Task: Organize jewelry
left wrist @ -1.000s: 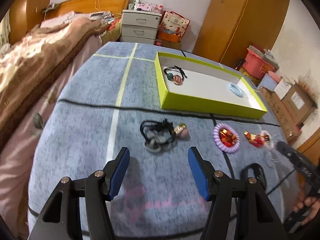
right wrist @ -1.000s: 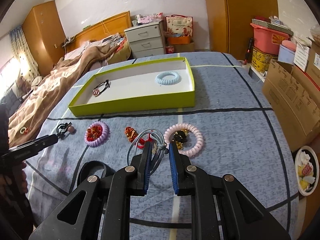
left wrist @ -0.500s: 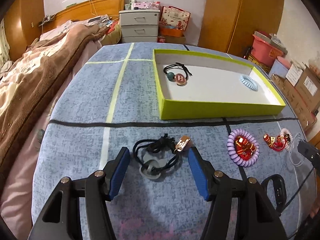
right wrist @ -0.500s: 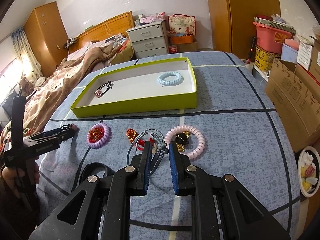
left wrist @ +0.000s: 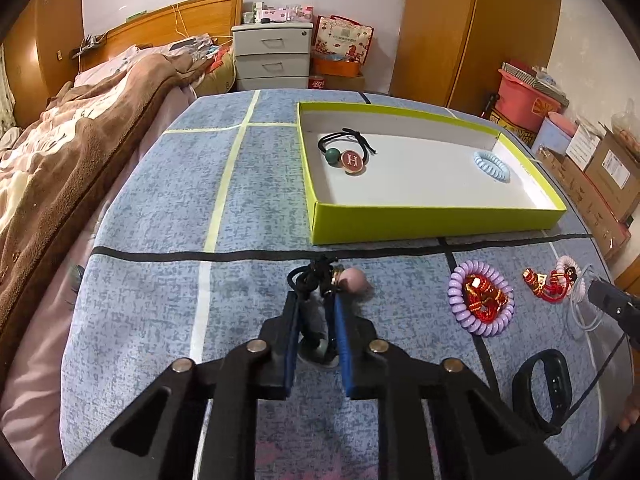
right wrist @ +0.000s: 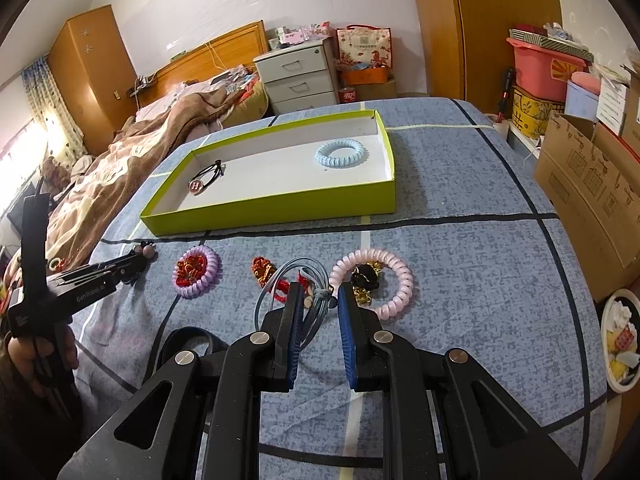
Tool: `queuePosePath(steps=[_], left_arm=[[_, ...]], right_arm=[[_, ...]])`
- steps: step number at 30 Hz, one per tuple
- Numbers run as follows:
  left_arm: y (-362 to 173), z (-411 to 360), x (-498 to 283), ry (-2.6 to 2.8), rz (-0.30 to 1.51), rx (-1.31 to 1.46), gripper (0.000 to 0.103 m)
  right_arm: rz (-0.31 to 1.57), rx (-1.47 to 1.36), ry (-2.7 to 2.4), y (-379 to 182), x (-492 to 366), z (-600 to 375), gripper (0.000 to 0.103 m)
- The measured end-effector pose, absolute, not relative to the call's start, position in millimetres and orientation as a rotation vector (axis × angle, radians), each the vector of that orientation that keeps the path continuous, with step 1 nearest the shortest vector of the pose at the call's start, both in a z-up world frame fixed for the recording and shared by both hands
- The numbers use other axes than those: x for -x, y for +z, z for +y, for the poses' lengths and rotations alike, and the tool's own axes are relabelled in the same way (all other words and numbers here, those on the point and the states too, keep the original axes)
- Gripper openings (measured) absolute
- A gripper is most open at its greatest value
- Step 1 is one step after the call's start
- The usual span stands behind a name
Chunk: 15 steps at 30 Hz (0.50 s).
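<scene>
I'm working in a home bedroom. On the far left I see a bed with a wooden headboard (right wrist: 208, 56) and a rumpled brown blanket (left wrist: 76, 128). A white three-drawer nightstand (left wrist: 272, 56) stands against the far wall, with tall wooden wardrobes (right wrist: 492, 28) beside it. On the right, cardboard boxes (right wrist: 588, 184) and a pink plastic tub (right wrist: 544, 68) are stacked. A curtained window (right wrist: 44, 120) shows far left.
</scene>
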<state>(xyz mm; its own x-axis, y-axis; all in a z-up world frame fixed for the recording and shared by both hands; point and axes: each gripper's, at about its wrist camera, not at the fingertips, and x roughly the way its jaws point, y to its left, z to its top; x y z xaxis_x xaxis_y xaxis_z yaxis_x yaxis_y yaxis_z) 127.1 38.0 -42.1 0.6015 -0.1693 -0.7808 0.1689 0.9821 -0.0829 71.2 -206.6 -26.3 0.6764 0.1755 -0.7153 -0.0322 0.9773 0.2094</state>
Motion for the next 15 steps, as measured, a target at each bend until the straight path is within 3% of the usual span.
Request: queuePosePath(steps=[5, 15], left_arm=[[-40, 40, -125, -0.207, 0.901, 0.027, 0.009], [-23, 41, -114, -0.244, 0.861, 0.065, 0.008]], right_arm=[[0.816, -0.184, 0.118, -26, -71, -207, 0.018], [0.799, -0.186, 0.120, -24, -70, -208, 0.018]])
